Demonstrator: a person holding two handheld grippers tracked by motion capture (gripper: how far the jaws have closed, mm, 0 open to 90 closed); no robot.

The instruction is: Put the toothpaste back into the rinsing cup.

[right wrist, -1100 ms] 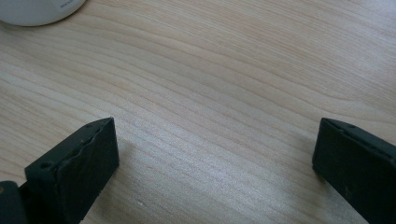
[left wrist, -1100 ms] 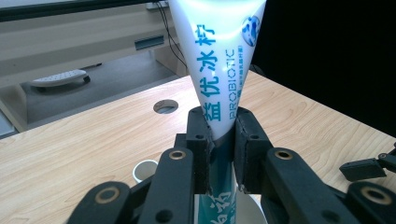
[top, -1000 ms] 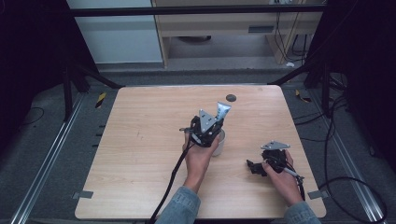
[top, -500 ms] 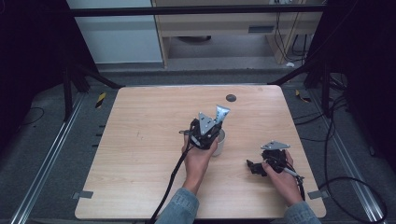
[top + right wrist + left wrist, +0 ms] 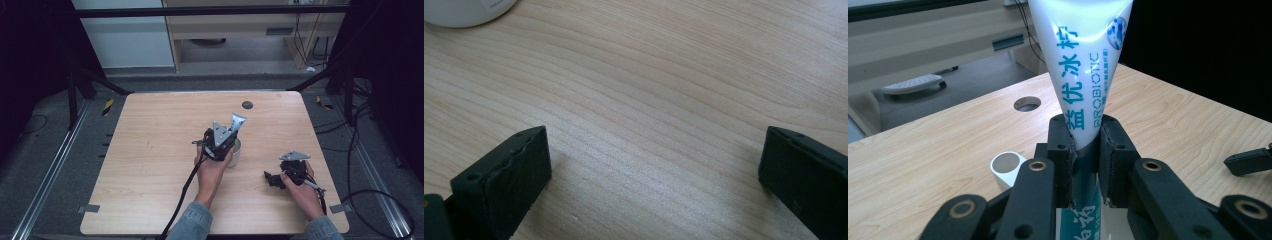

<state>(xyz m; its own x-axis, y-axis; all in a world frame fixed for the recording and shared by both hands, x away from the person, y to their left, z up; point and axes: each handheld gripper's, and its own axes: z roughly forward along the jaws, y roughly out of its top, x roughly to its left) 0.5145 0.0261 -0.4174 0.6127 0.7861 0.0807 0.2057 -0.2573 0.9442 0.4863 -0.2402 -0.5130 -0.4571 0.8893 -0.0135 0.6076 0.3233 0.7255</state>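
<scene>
We see the left gripper [image 5: 1083, 150] clamped on a white toothpaste tube [image 5: 1083, 60], its jaws pressed against the tube's lower part, holding it upright near the middle of the wooden table [image 5: 150, 150], directly above a white cup [image 5: 234, 152]. The right gripper [image 5: 654, 165], jaws spread wide and holding nothing, rests low over bare wood at the table's right, hand [image 5: 302, 187] behind it.

Lab: framed test table [image 5: 150, 150], cables [image 5: 360, 150]
</scene>
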